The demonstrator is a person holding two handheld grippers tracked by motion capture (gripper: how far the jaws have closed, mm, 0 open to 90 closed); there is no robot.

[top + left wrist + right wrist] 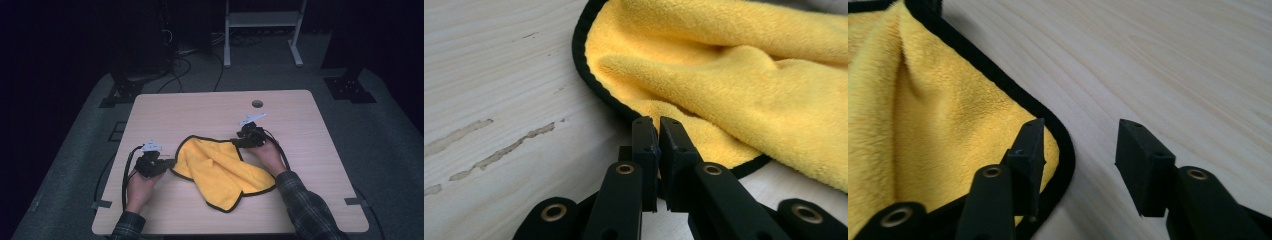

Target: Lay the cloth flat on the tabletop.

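Yellow microfibre makes up the cloth (220, 170), which has a black border and lies crumpled in the middle of the wooden surface (300, 115), with several folds over itself. The left gripper (167, 163) is at the cloth's left edge; in the left gripper view its jaws stand almost together, and the black border (594, 85) runs right up to the tips. I judge that it pinches this edge, but the jaws themselves hide the contact, so I cannot tell it for sure. The right gripper (239, 142) is at the far right corner of the cloth. Its jaws stand partly apart with nothing pressed between them: one jaw is over the rounded corner (1060, 145), the other over bare wood. Probably the two grippers take opposite edges in order to spread or fold the cloth. The folds hide how many layers lie below, and the room behind the surface is too dark to make out.
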